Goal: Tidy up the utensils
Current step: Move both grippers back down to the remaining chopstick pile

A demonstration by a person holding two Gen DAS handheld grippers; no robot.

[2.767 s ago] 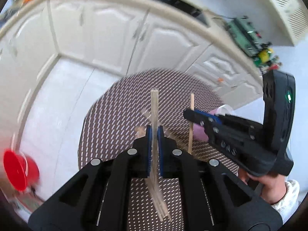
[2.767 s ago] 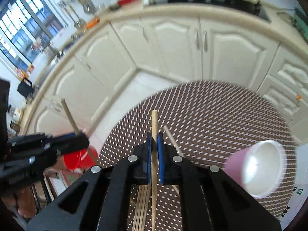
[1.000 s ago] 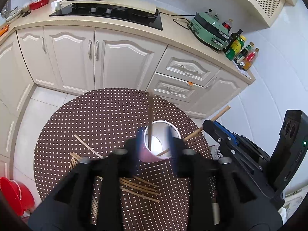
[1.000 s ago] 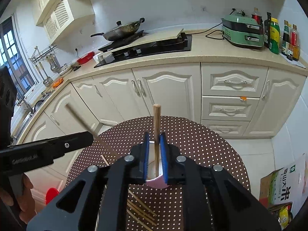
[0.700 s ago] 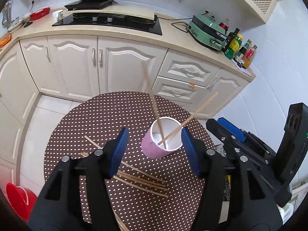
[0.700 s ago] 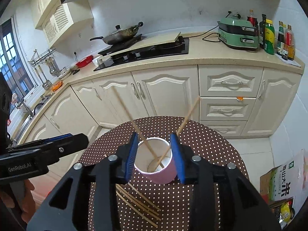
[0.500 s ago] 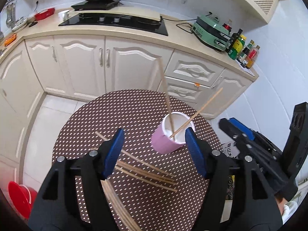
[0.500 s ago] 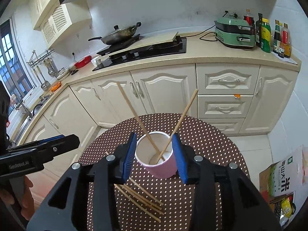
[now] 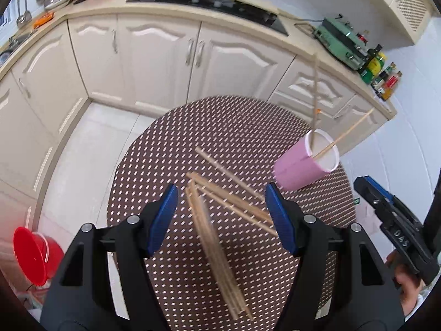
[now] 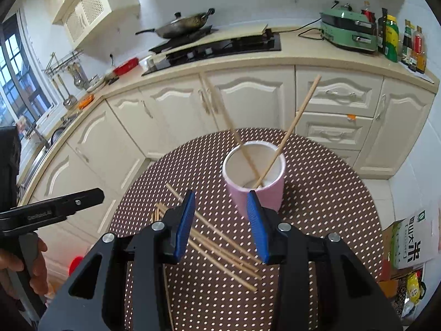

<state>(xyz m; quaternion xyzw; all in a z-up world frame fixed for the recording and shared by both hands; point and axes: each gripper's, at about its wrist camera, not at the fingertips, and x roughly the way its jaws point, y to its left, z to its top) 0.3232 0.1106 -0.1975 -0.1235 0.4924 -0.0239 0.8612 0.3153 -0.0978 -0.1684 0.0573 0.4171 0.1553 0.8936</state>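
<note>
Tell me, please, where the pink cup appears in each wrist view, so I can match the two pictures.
Left wrist view: the pink cup is right of centre, tilted by the lens, beyond the gripper's right fingertip.
Right wrist view: the pink cup stands upright just right of centre, directly behind the gripper's fingertips.
Shared landmark: the loose chopsticks lying on the dotted table to the cup's left in both.

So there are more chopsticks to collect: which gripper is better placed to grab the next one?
Left. The left gripper, open, frames the loose chopsticks on the table; the right gripper, open and empty, points at the pink cup.
</note>
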